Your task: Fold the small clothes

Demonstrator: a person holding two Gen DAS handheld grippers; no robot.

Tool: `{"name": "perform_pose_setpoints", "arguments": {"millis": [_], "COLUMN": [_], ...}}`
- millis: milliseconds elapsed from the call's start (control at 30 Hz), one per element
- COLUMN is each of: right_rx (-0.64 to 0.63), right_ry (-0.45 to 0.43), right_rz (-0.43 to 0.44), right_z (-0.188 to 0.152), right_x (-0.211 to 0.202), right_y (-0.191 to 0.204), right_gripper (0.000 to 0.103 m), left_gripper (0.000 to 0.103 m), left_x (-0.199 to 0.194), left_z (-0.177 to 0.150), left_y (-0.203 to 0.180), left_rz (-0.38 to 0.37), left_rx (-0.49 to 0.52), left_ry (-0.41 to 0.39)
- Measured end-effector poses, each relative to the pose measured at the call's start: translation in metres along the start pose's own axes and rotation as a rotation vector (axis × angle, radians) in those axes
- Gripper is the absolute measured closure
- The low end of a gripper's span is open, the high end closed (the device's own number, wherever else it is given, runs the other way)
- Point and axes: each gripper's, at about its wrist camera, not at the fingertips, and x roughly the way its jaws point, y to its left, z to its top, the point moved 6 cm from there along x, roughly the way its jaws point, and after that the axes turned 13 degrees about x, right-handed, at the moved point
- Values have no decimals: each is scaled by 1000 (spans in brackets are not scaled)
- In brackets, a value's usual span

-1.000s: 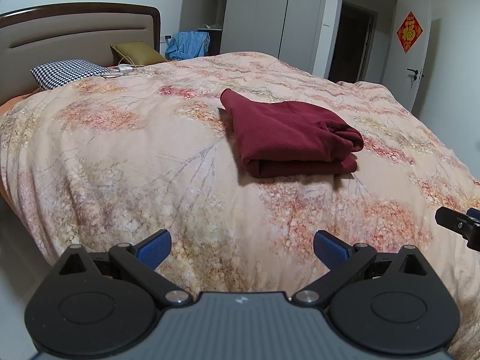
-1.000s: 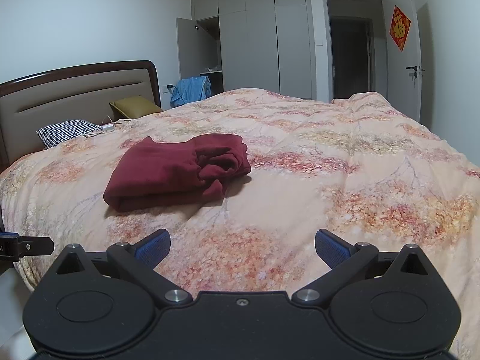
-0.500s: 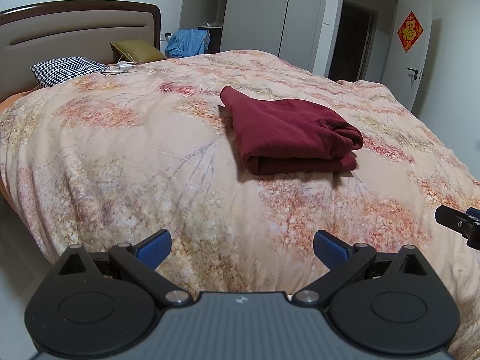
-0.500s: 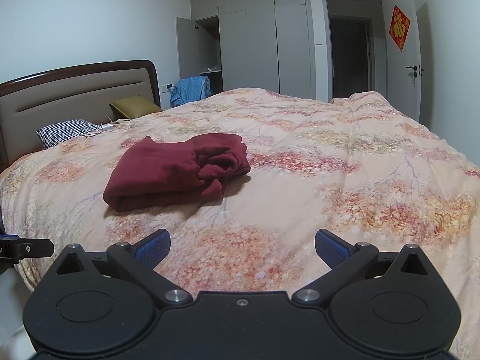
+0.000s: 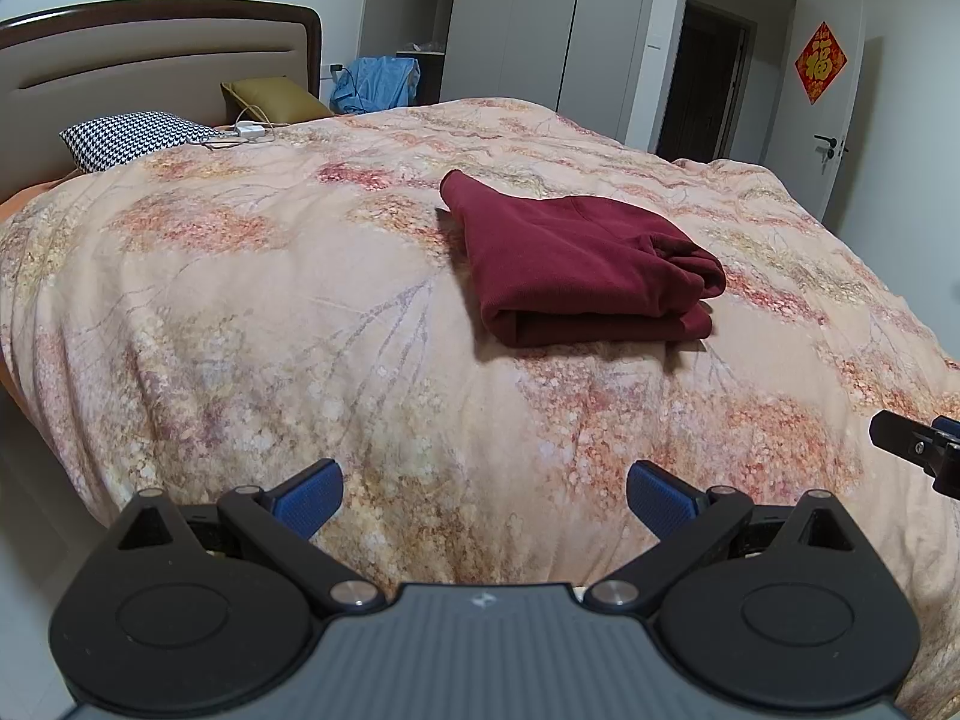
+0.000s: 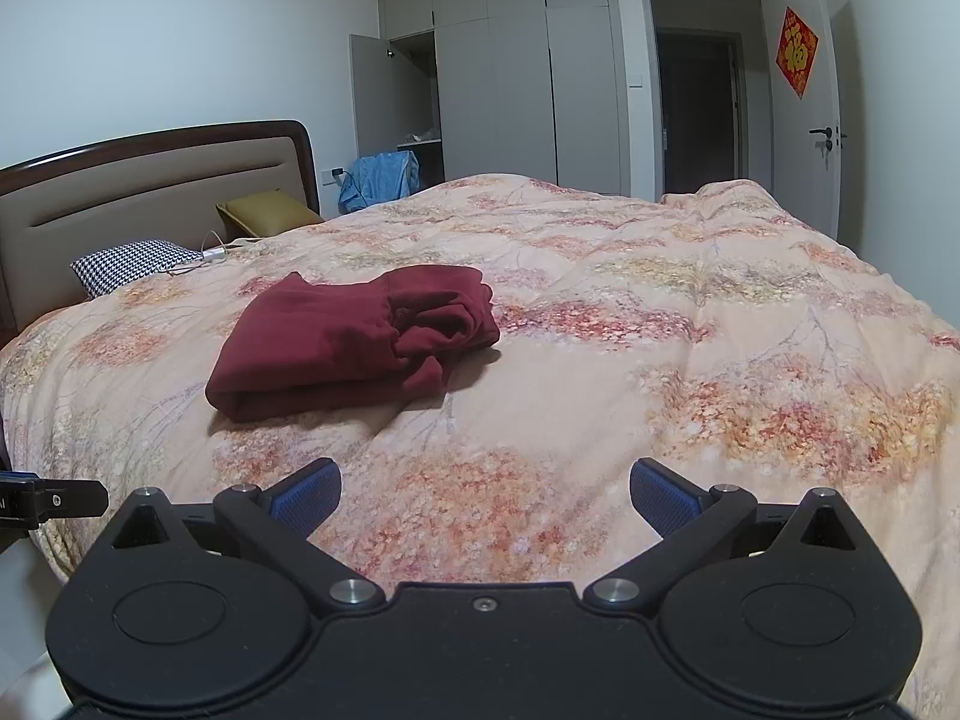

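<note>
A dark red garment (image 5: pixel 576 264) lies folded into a compact stack on the floral duvet (image 5: pixel 252 312), its bunched end toward the right. In the right wrist view the same garment (image 6: pixel 354 342) sits left of centre. My left gripper (image 5: pixel 485 498) is open over the bed's near edge, well short of the garment, with nothing between its blue pads. My right gripper (image 6: pixel 485 495) is open too, empty, held back from the cloth. The tip of the right gripper (image 5: pixel 918 450) shows at the right edge of the left wrist view.
A houndstooth pillow (image 5: pixel 132 135), an olive cushion (image 5: pixel 270 97) and a white charger with cable (image 5: pixel 249 132) lie by the headboard (image 5: pixel 156 54). Blue clothing (image 5: pixel 378 84) hangs near the open wardrobe (image 6: pixel 420 90). A doorway (image 6: pixel 699 114) is at the far side.
The left wrist view has tilted slightly, so the garment sits a little lower in frame. Both grippers stay open and away from the cloth.
</note>
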Motion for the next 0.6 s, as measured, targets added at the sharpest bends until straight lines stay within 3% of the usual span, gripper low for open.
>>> {"name": "perform_pose_setpoints", "arguments": {"millis": [600], "right_rx": [13], "right_ry": [5], "right_rz": [-5], "right_z": [-2], "right_x": [-2], "right_y": [-1], "right_gripper": [1], "left_gripper": [0], "left_x": [0], "left_z": [-3], "left_y": [-1], "left_rz": [-6], "left_rx": [-17], "left_ry": [12]}}
